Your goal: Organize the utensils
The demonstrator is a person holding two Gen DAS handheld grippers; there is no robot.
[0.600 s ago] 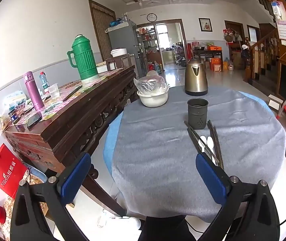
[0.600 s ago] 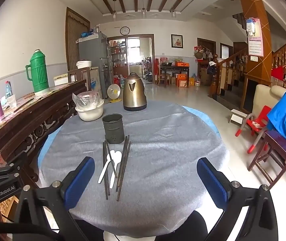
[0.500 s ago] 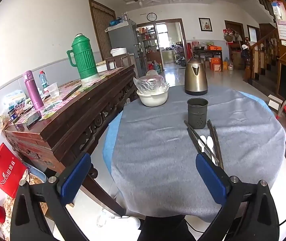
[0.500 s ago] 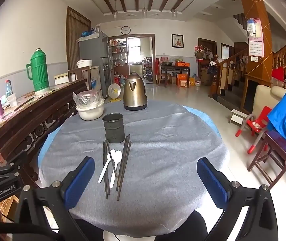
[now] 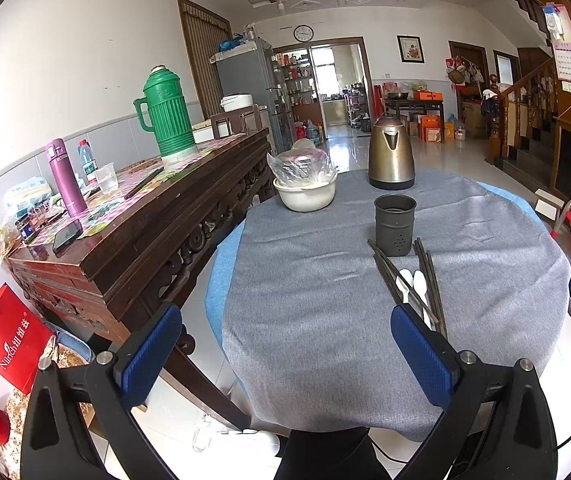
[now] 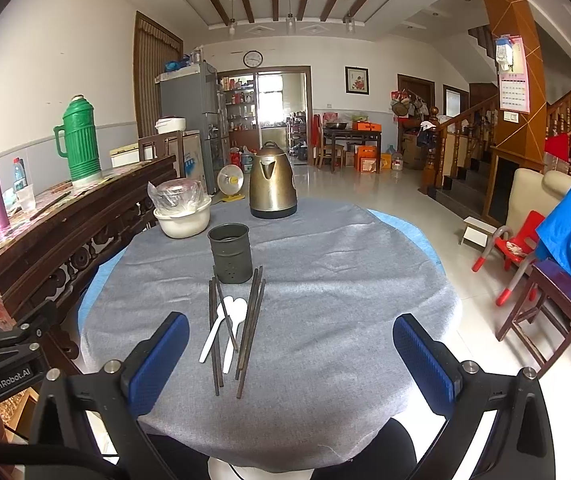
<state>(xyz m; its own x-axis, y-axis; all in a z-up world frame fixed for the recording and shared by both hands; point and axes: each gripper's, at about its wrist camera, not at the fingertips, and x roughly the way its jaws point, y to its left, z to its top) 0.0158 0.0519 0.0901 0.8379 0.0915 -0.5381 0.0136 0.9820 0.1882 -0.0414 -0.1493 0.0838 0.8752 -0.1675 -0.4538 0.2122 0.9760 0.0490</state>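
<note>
I have both grippers spread wide and holding nothing, the left gripper (image 5: 285,344) off the table's near left edge and the right gripper (image 6: 291,348) hanging over the near edge, facing the utensils. The chopsticks (image 6: 251,320) and two white spoons (image 6: 229,322) lie flat on the grey tablecloth (image 6: 345,280), just in front of the dark metal holder (image 6: 230,253), which stands upright and looks unfilled. I judge the chopsticks stiff, thin and light, apt to roll or slip from the pads, so I would pinch them near the middle, a pair at a time. One stick lies slantwise over the spoons, so lifting it first should keep the rest from shifting. The spoons look like light plastic; I would take one by its handle. I can read "GenRobot.AI" on the other gripper's body in the right view, and "Nurch" on the red bag (image 5: 9,340) by the sideboard (image 5: 133,216).
</note>
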